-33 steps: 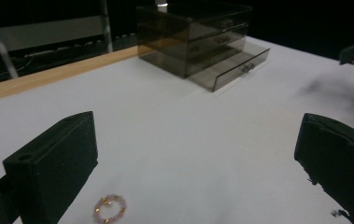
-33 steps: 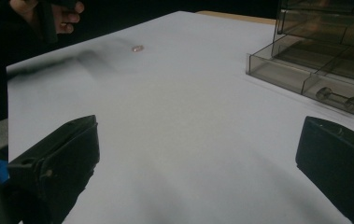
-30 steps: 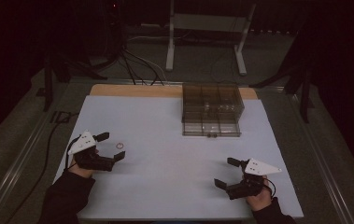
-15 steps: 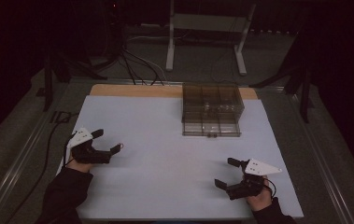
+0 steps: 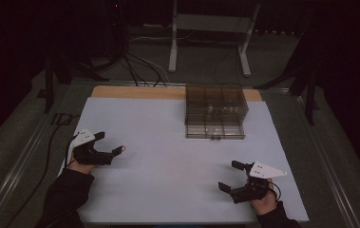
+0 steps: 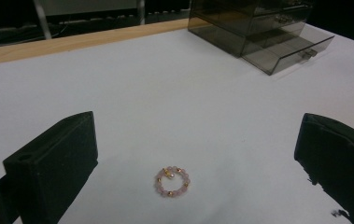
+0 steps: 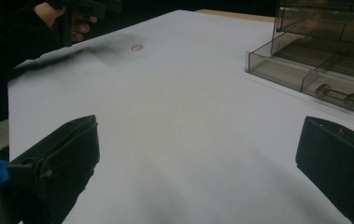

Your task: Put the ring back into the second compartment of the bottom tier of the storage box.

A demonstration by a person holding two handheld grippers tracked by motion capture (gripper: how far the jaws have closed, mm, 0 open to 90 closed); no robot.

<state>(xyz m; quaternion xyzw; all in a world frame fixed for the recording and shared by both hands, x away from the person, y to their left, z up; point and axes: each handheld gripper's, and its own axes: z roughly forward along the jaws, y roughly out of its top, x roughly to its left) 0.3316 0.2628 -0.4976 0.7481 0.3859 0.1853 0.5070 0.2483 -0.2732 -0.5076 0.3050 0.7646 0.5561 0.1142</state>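
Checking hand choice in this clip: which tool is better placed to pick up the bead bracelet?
Left. The left tool is open with the bracelet lying between its jaws; the right tool sits far across the table.

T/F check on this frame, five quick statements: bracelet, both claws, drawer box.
1. The pink bead bracelet lies flat on the white table between the left claw jaws. True.
2. The left claw is shut on the bracelet. False: its jaws stand wide apart and do not touch it.
3. The smoky drawer box has its bottom drawer pulled out. True.
4. The right claw holds the drawer handle. False: it is open over bare table, apart from the box.
5. The bracelet sits inside the open drawer. False: it lies on the table near the left claw.
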